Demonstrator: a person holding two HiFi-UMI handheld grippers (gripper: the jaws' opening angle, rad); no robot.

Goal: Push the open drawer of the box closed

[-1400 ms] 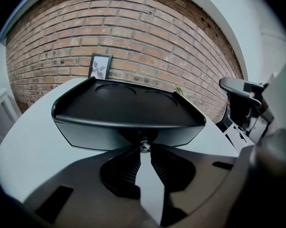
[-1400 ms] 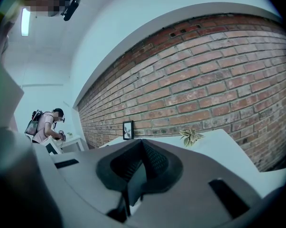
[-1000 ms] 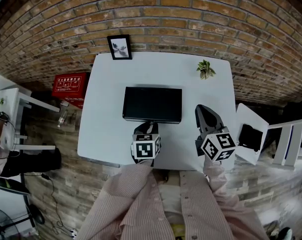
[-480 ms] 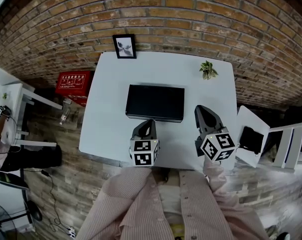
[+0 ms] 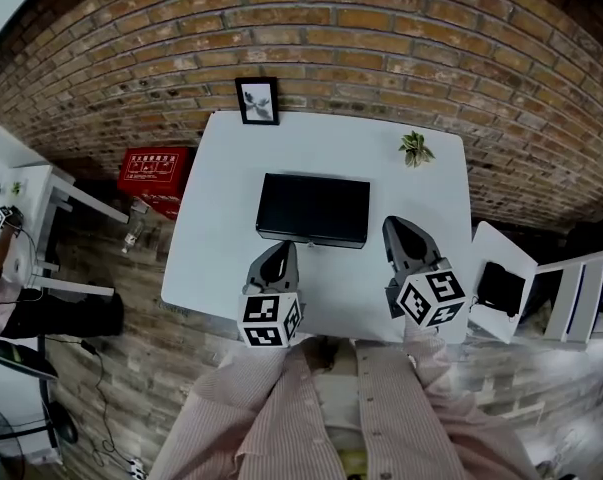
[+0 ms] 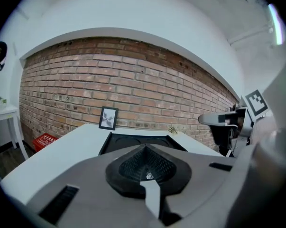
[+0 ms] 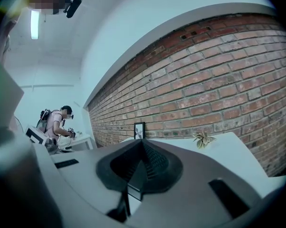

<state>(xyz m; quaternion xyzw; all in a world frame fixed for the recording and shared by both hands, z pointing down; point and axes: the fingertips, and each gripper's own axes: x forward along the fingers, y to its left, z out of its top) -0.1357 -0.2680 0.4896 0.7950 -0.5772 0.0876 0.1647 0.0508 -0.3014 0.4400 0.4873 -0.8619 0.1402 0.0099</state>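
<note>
The flat black box (image 5: 314,209) lies in the middle of the white table (image 5: 221,258). Seen from the head view, its near face looks flush and no drawer sticks out. My left gripper (image 5: 284,250) hovers just in front of that face, raised and apart from it. Its jaws have just been closing and now stand shut with nothing between them. The left gripper view looks over the shut fingertips (image 6: 145,148) onto the box top (image 6: 133,140). My right gripper (image 5: 399,230) hangs beside the box's right front corner, shut and empty, pads together (image 7: 143,144).
A framed picture (image 5: 257,100) leans on the brick wall at the table's back edge. A small plant (image 5: 415,148) sits at the back right. A red case (image 5: 148,169) lies on the floor at left, and a white chair (image 5: 501,278) stands at right. A person (image 7: 55,122) works at a far desk.
My left gripper has pulled back from the box's front face, risen, and shut its jaws. The right gripper has shifted only slightly.
</note>
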